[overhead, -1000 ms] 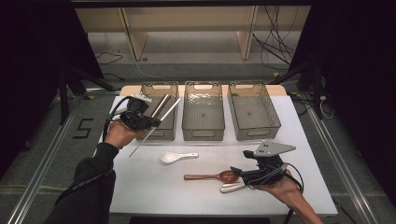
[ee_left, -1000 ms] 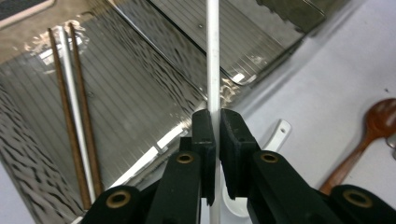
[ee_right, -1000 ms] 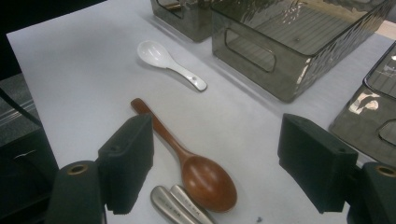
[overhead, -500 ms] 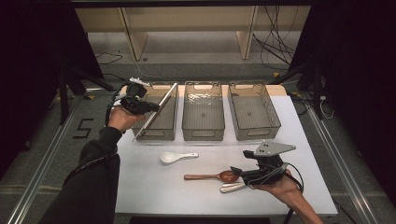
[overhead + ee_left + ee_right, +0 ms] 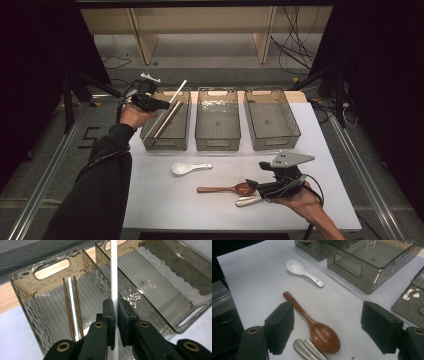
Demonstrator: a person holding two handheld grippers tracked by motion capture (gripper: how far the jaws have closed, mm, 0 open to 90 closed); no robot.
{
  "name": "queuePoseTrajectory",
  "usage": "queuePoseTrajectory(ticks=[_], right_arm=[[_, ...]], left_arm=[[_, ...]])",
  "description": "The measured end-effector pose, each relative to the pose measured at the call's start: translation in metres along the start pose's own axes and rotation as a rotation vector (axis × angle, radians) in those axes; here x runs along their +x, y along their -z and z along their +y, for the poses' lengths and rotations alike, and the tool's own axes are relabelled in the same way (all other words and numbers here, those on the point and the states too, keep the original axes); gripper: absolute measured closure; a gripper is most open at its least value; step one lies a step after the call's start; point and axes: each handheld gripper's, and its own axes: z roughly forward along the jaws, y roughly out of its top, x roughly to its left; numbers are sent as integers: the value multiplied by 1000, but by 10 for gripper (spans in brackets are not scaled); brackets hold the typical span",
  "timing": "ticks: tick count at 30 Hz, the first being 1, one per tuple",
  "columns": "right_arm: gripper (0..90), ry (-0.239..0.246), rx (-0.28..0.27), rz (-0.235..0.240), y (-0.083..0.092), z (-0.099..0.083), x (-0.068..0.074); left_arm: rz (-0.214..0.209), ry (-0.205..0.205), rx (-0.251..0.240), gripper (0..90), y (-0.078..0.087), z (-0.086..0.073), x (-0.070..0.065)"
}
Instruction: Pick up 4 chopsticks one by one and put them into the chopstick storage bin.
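Left gripper [image 5: 115,312] clenched on white chopstick [image 5: 114,270], now carried from the worktop [image 5: 165,200] edge over left bin [image 5: 167,122]; three chopsticks [image 5: 73,307] lie inside. Right gripper [image 5: 327,325] released, unmoved, over wooden spoon [image 5: 312,322].

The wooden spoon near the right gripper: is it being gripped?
No. In the right gripper view the wooden spoon lies flat on the white table between the right gripper's wide-open jaws, touched by neither.

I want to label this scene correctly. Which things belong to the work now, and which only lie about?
In the job:
left gripper, shut on the white chopstick
left bin, holding other chopsticks

Lying about:
white spoon
wooden spoon
metal handles
middle bin
right bin
open right gripper
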Motion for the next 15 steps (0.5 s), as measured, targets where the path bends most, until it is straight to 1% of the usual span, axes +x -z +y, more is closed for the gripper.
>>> queuePoseTrajectory(ticks=[4,5,6,9,15], right_arm=[[278,2,3,2,0,0,0],[278,3,4,1,0,0,0],[278,2,4,2,0,0,0],[278,-2,1,0,0,0,-1],[278,-3,1,-1,0,-1,-1]], left_arm=[[13,-9,3,842,-4,3,4],[26,-14,5,842,-5,3,4],[31,-20,11,842,-5,4,5],[32,-19,10,842,-8,5,7],[46,-16,4,842,-10,4,8]])
